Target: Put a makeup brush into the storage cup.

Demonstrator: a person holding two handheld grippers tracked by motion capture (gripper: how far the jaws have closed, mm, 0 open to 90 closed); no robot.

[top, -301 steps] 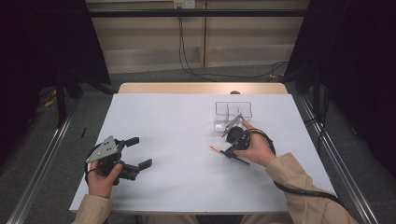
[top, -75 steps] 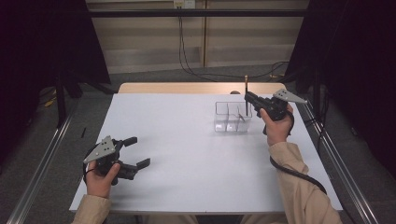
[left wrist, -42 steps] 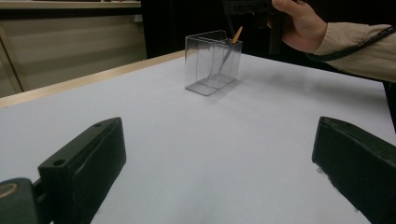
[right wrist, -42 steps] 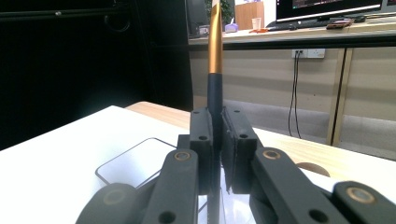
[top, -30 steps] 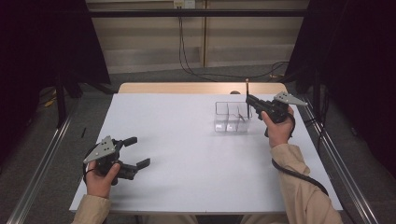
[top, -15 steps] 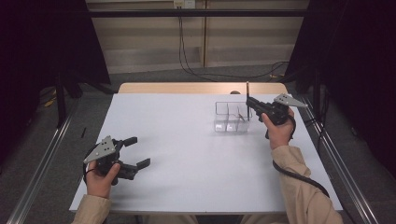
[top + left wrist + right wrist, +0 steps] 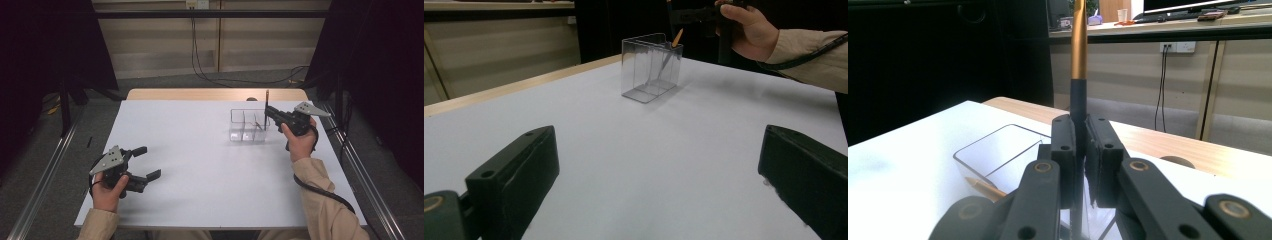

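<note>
A: Clear plastic describes the container (image 7: 248, 126): a small box with open top and inner dividers, standing on the white table (image 7: 200, 165) toward its far right part. Confirm the position of the right gripper (image 7: 268, 112).

B: Right gripper is held above the container's right end, jaws pointing toward the table's left. Jaws are pressed together on a slim pen (image 7: 1078, 65), black in the lower shaft and gold above. The pen stands upright; in the right gripper view its lower end runs down between the jaws toward the container opening.

A: Contents of the container?

B: One pencil-like stick (image 7: 677, 37), orange-tan, leans inside the right-hand compartment, its tip above the rim in the left gripper view. The same stick lies slanted in the box (image 7: 979, 184) in the right gripper view.

A: State of the left gripper (image 7: 143, 162)?

B: Jaws spread wide, nothing between them. It rests in the person's left hand (image 7: 107, 187) near the table's front left corner, well apart from the container. Jaws point toward the table's right.

A: Contact between pen and container?

B: Cannot tell; the jaws hide the pen's lower end.
</note>
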